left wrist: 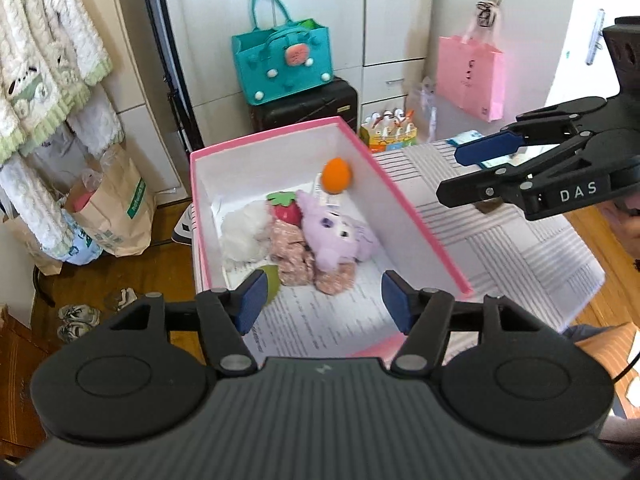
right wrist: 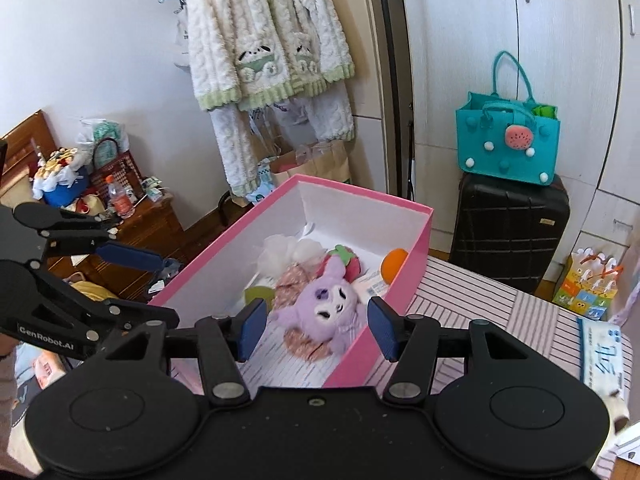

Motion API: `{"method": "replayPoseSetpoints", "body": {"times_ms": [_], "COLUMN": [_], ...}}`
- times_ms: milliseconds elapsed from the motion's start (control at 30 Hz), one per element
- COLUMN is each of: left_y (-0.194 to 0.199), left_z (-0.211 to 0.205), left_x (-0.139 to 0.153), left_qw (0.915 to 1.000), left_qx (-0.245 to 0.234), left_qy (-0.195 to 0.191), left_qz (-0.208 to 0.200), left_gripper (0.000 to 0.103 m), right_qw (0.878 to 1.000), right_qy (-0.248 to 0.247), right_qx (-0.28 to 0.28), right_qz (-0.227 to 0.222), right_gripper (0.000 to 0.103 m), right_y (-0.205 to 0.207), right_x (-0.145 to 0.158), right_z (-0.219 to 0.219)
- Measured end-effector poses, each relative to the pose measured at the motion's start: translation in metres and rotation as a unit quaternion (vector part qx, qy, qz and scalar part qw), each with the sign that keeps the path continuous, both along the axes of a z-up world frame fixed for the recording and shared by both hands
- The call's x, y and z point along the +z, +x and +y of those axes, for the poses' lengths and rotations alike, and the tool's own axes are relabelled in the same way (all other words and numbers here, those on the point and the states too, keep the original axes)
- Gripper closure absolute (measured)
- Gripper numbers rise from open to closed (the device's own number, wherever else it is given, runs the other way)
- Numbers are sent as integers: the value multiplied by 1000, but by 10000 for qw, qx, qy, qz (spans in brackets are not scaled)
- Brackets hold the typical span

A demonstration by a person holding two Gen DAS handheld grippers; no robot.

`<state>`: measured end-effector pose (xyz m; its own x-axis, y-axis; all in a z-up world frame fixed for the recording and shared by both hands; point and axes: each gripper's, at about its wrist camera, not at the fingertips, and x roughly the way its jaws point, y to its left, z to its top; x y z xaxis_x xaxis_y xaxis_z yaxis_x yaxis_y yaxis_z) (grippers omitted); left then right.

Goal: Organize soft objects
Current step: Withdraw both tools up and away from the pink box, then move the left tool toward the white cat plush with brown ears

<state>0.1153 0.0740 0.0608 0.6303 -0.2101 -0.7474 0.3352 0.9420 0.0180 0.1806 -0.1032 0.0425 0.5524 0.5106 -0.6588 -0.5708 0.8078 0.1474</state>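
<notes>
A pink box [left wrist: 420,220] [right wrist: 360,192] with a white inside stands open on the striped table. In it lie a purple plush [left wrist: 340,236] [right wrist: 332,308], a strawberry plush [left wrist: 286,208] [right wrist: 348,260], a white fluffy piece [left wrist: 244,232], a floral pink cloth [left wrist: 292,252], an orange ball [left wrist: 337,176] [right wrist: 393,264] and a green item [left wrist: 272,280]. My left gripper [left wrist: 324,300] [right wrist: 168,288] hovers above the box's near end, open, with nothing between its blue pads. My right gripper [right wrist: 316,328] [left wrist: 456,172] hangs open and empty above the box's right side.
The striped tablecloth [left wrist: 500,240] extends right of the box, with a tissue pack [right wrist: 600,352] on it. A teal bag [left wrist: 284,64] sits on a black suitcase [left wrist: 308,108] behind. A pink paper bag [left wrist: 470,76] hangs on the wardrobe. Fleece garments [right wrist: 260,40] hang on the left; paper bags [left wrist: 116,208] stand on the floor.
</notes>
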Motion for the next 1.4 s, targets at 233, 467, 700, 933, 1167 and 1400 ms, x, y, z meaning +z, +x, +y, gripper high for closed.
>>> {"method": "replayPoseSetpoints", "body": {"times_ms": [233, 467, 700, 933, 1167, 1400], "left_y": [-33, -59, -80, -99, -117, -117], "left_z": [-16, -33, -50, -67, -83, -102], "left_x": [15, 20, 22, 19, 16, 13], "left_qw": [9997, 9990, 9981, 9966, 9930, 9883], "left_qx": [-250, -413, -574, -806, -1112, -1282], "left_qy": [41, 122, 199, 110, -186, -277], "left_qz": [66, 140, 44, -90, -363, -773], "left_gripper": [38, 36, 33, 32, 29, 26], "right_qw": [9996, 9983, 9969, 9962, 9961, 9939], "right_qy": [6, -194, -290, -320, -265, -291], "right_qx": [212, 389, 466, 406, 113, -356], "right_qz": [-185, -396, -565, -703, -829, -999], "right_gripper": [42, 39, 39, 38, 36, 29], "right_y": [-47, -88, -122, -147, -166, -180], "right_x": [18, 26, 28, 19, -2, -23], "right_z": [-14, -25, -38, -58, -83, -112]}}
